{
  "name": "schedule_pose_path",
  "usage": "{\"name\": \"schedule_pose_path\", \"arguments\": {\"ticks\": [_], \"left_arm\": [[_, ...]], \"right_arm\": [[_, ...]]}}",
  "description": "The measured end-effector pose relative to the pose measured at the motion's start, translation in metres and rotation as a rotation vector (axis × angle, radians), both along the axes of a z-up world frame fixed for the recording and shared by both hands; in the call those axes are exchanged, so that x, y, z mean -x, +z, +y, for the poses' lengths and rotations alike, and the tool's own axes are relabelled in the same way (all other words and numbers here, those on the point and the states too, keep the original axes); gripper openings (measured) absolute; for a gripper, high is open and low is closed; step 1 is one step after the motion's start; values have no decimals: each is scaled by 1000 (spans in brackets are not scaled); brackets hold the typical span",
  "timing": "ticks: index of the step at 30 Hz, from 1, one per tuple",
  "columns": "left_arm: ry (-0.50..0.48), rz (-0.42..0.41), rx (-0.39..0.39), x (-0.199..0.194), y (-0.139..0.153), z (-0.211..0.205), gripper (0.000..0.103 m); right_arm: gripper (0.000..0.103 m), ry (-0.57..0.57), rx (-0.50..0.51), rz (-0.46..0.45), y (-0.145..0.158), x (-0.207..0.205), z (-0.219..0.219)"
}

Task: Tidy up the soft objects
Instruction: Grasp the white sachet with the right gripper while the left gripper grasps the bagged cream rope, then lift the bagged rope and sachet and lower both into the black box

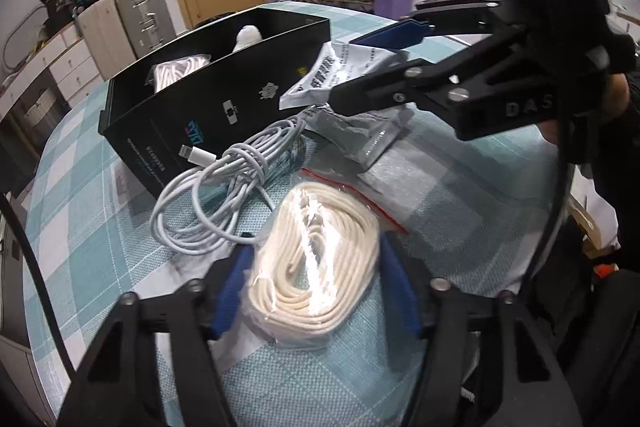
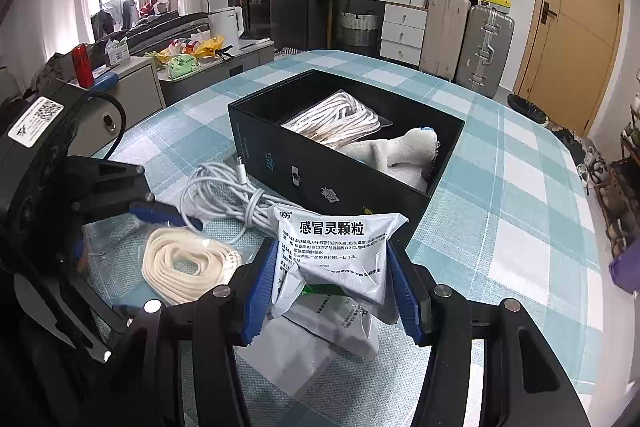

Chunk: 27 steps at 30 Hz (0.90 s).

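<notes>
My left gripper (image 1: 316, 291) is shut on a clear bag of cream cord (image 1: 316, 267), resting on the checked tablecloth; the bag also shows in the right wrist view (image 2: 188, 267). My right gripper (image 2: 332, 287) is shut on a white medicine sachet (image 2: 340, 247), held just above a second sachet (image 2: 340, 327); it also shows in the left wrist view (image 1: 344, 67). An open black box (image 2: 344, 183) beyond holds a bag of white rope (image 2: 336, 123) and a white plush toy (image 2: 400, 151). A coiled white charging cable (image 1: 224, 183) lies in front of the box.
A clear zip bag with a red strip (image 1: 380, 195) lies on the cloth to the right of the cord. The round table's edge (image 2: 580, 267) curves off right. Suitcases (image 2: 464, 39), drawers and a door stand behind.
</notes>
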<state>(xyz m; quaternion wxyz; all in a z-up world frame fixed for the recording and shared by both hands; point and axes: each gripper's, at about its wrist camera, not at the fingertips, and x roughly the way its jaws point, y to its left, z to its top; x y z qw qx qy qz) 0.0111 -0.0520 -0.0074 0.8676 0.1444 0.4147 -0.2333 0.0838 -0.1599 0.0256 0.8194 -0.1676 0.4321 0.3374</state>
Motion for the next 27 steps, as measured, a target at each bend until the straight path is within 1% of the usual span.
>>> {"name": "schedule_pose_path", "arguments": {"ticks": [1, 3, 5, 11, 14, 19, 22, 24, 25, 27], "left_arm": [[-5, 1, 1, 1, 1, 0, 52], [-13, 8, 20, 1, 3, 3, 44], [-16, 13, 37, 2, 7, 5, 40], [-26, 11, 66, 2, 14, 9, 39], [-32, 35, 86, 1, 15, 12, 39], [-46, 60, 98, 3, 15, 13, 39], [-37, 66, 72, 2, 11, 13, 40], [-36, 71, 61, 2, 10, 13, 45], [-41, 71, 52, 3, 10, 13, 46], [-56, 66, 30, 7, 10, 12, 58]], "right_arm": [[54, -1, -1, 0, 0, 0, 0], [54, -1, 0, -2, 0, 0, 0], [54, -2, -1, -4, 0, -1, -1], [54, -7, -12, -17, 3, -2, -4], [54, -9, -14, -21, 5, -1, -5], [54, -15, -10, -22, 6, -2, -7], [54, -13, -10, -21, 6, -2, -7], [54, -14, -10, -21, 6, -2, -7], [54, -15, -10, -20, 6, -2, -7], [54, -16, -7, -20, 6, -2, -7]]}}
